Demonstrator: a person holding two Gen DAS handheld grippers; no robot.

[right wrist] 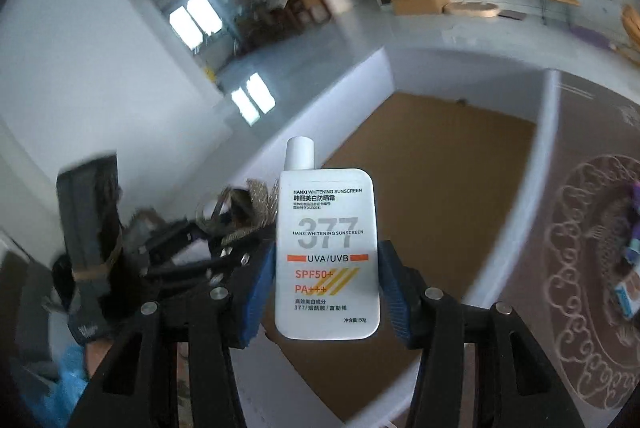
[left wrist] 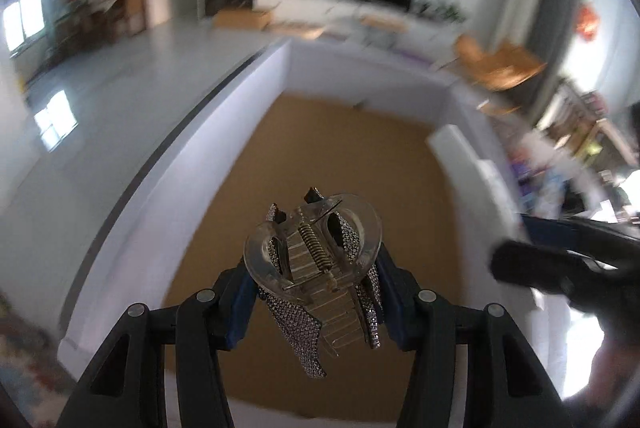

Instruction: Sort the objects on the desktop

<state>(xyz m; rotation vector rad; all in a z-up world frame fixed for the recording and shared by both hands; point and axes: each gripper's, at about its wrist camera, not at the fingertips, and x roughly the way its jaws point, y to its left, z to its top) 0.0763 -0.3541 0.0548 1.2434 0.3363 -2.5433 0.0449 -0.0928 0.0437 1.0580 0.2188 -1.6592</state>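
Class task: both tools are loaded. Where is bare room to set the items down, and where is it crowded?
Free: the box's brown floor inside its white walls. Crowded: the patterned mat beside the box, with small packages at its right edge.

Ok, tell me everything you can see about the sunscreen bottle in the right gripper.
The sunscreen bottle is a flat, white, plastic-looking flask with rounded corners and a narrow white cap on top. Its face reads HANXI WHITENING SUNSCREEN, a big grey 377, UVA/UVB on an orange bar, SPF50+ and PA+++ in orange with yellow stripes. It stands upright, cap on, clamped at both side edges by the blue pads of the right gripper, held in the air above a white-walled box with a brown floor.
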